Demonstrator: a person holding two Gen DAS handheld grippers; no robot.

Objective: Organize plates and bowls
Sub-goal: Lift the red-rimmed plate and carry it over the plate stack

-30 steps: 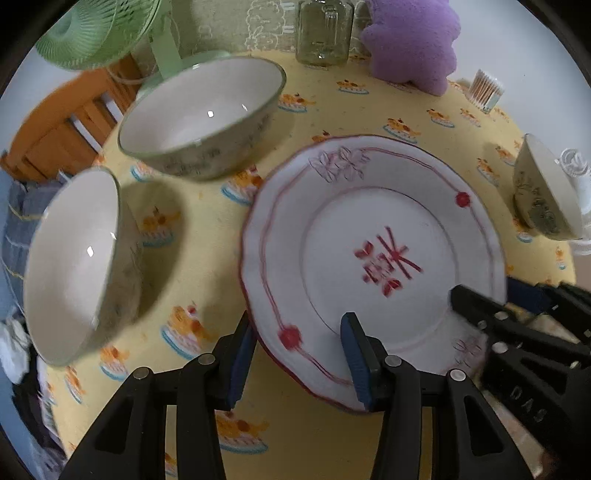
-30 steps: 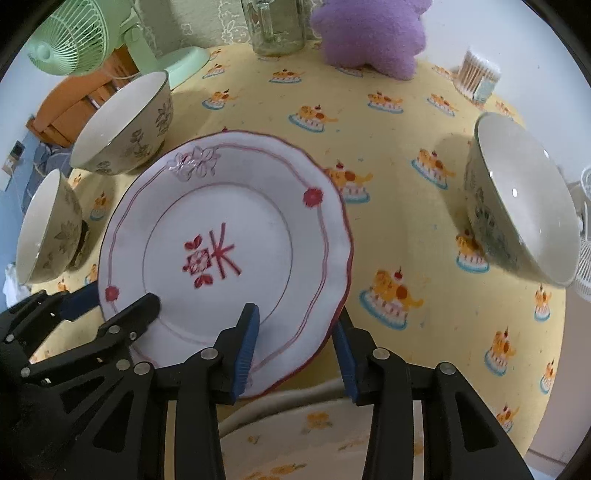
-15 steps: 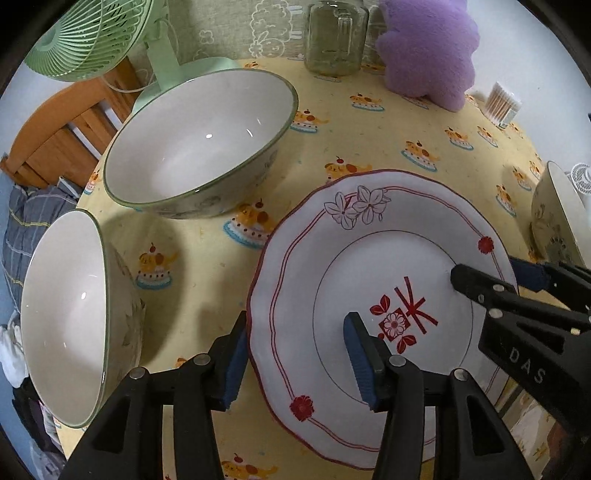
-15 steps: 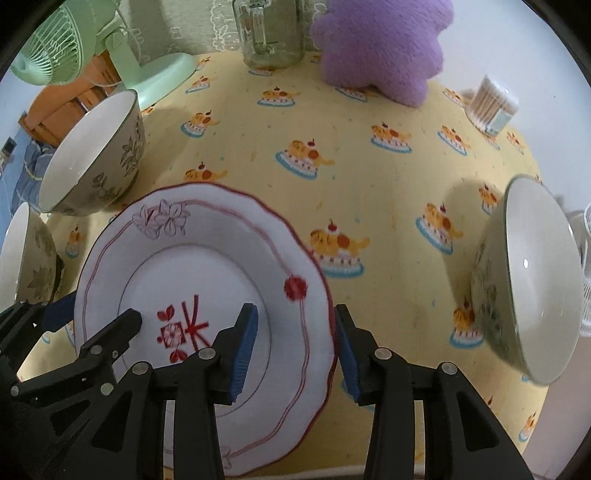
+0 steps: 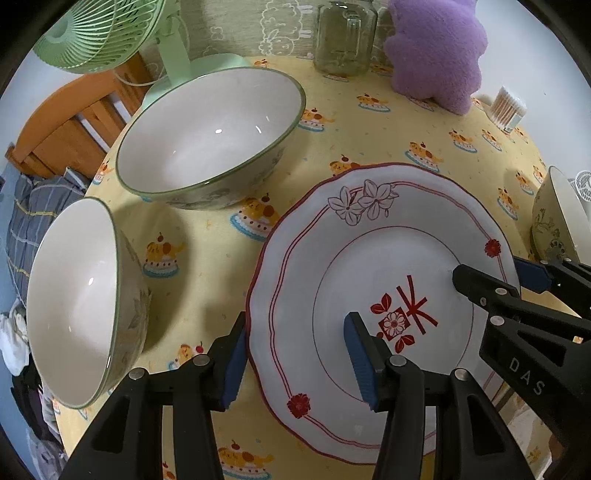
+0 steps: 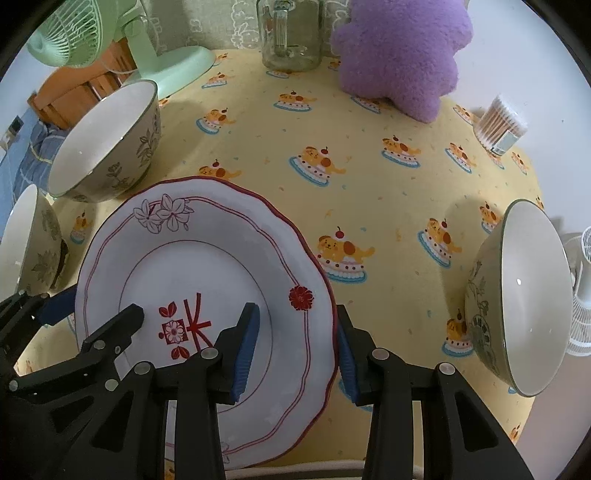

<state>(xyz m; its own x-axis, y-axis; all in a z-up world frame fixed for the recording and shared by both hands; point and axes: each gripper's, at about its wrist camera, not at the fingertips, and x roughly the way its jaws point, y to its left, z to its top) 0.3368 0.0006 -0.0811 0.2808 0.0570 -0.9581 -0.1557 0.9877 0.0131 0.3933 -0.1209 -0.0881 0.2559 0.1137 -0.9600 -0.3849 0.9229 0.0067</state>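
Two grippers, left (image 5: 295, 354) and right (image 6: 295, 350), each clamp opposite rims of one red-trimmed plate (image 5: 369, 258); three bowls nearby.

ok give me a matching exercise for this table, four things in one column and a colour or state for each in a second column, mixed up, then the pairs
Things:
1. plate
2. desk fan
3. star-shaped plush cushion
4. glass jar

Colour or state:
A. purple and fuzzy
B. clear and empty
C. pale green
D. white with red trim, each side of its rim between a gripper's jaws

Pairs: 1-D, 2-C, 3-A, 4-B
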